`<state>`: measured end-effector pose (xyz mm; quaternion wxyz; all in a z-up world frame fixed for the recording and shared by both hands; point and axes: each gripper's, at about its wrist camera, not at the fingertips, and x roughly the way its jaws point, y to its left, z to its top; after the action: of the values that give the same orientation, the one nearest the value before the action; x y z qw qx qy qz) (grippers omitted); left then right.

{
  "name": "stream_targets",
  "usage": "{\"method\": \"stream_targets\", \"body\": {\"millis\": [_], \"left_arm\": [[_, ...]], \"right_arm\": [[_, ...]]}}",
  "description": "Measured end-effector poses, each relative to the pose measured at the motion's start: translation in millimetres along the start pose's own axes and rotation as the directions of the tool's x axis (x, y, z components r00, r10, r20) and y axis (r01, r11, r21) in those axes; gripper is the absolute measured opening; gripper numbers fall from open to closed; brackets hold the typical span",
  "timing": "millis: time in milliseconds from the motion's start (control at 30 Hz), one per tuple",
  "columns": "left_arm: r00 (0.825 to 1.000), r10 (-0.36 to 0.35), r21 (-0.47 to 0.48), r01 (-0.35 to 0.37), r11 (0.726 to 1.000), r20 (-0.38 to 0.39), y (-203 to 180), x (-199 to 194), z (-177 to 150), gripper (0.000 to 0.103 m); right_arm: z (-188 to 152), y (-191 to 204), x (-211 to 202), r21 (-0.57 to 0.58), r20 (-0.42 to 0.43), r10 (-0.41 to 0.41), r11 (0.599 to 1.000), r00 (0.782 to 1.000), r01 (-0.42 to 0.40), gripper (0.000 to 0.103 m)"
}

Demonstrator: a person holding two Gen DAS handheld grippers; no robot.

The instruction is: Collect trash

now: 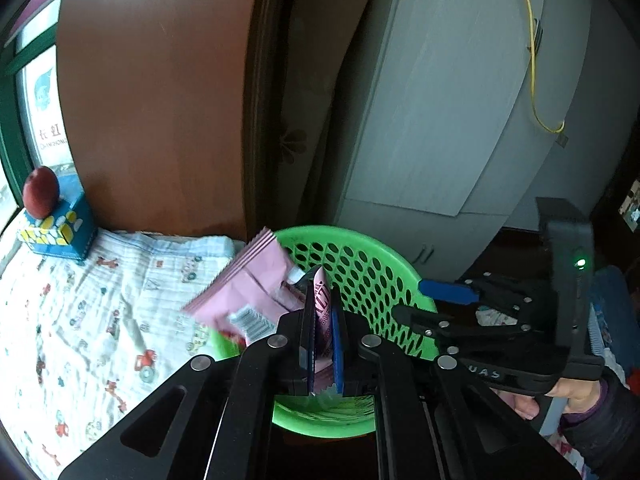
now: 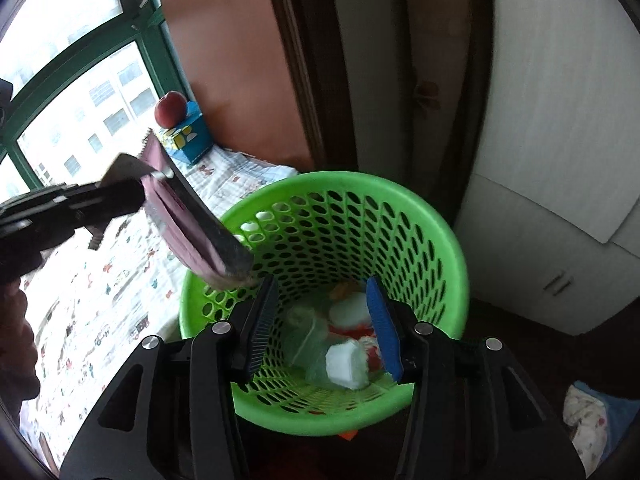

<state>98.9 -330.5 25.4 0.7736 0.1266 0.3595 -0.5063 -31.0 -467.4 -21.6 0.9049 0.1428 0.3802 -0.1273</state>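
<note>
Left tool (image 1: pixel 322 332) clenched on pink plastic wrapper (image 1: pixel 256 284), right tool (image 2: pixel 326 324) released, empty, above round green perforated plastic basket (image 2: pixel 400 216), wrapper at basket's ten o'clock rim.

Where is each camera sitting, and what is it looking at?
Left wrist: rides on the left tongs, looking down at the green basket; they pinch a pink wrapper. The right tongs and a hand show.
Right wrist: rides on the right tongs, looking into the basket; their jaws are apart, empty.
Shared: basket, wrapper, apple.
</note>
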Motion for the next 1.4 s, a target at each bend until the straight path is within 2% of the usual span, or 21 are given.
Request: {"method": "stream_targets", "body": {"millis": [333, 433, 567, 667, 767, 933, 1133, 1400], "left_arm": [[0.998, -0.003, -0.012, 0.003, 1.0, -0.069, -5.0, 27.7, -12.1, 0.009], [0.996, -0.008, -0.03, 0.006, 1.0, -0.086, -5.2, 33.1, -17.3, 0.02], [0.996, -0.009, -0.046, 0.005, 0.999, -0.094, -5.9, 35.1, -23.7, 0.042], [0.996, -0.008, -0.066, 0.002, 0.998, -0.092, -3.0, 31.8, -27.9, 0.049], [0.996, 0.004, -0.092, -0.012, 0.996, -0.084, 4.9, 26.7, -31.5, 0.055], [0.996, 0.059, -0.13, -0.067, 0.989, -0.067, 18.0, 8.6, -42.8, 0.063], [0.987, 0.158, -0.164, -0.16, 0.974, -0.022, 33.3, -21.6, -54.2, 0.081], [0.957, 0.287, -0.227, -0.274, 0.935, 0.028, 52.7, -67.4, -74.5, 0.09]], "right_arm": [[-9.1, -15.8, -10.9, 0.03, 0.015, -0.009, 0.999, 1.0, 0.009, 0.054], [-12.7, -17.0, -12.6, 0.037, 0.013, -0.011, 0.999, 1.0, 0.01, 0.054], [-16.2, -18.1, -14.5, 0.046, 0.01, -0.011, 0.999, 1.0, 0.011, 0.054], [-16.6, -17.0, -15.5, 0.049, 0.007, -0.009, 0.999, 1.0, 0.008, 0.055], [-19.4, -14.1, -17.6, 0.049, 0.008, -0.001, 0.999, 1.0, 0.001, 0.06], [-20.8, 1.4, -20.4, 0.024, 0.009, -0.002, 1.0, 1.0, 0.001, 0.067], [-19.5, 26.2, -20.0, -0.015, 0.01, 0.013, 1.0, 1.0, -0.012, 0.077], [-17.0, 65.7, -21.2, -0.071, 0.02, 0.044, 0.997, 0.999, -0.042, 0.087]]}}
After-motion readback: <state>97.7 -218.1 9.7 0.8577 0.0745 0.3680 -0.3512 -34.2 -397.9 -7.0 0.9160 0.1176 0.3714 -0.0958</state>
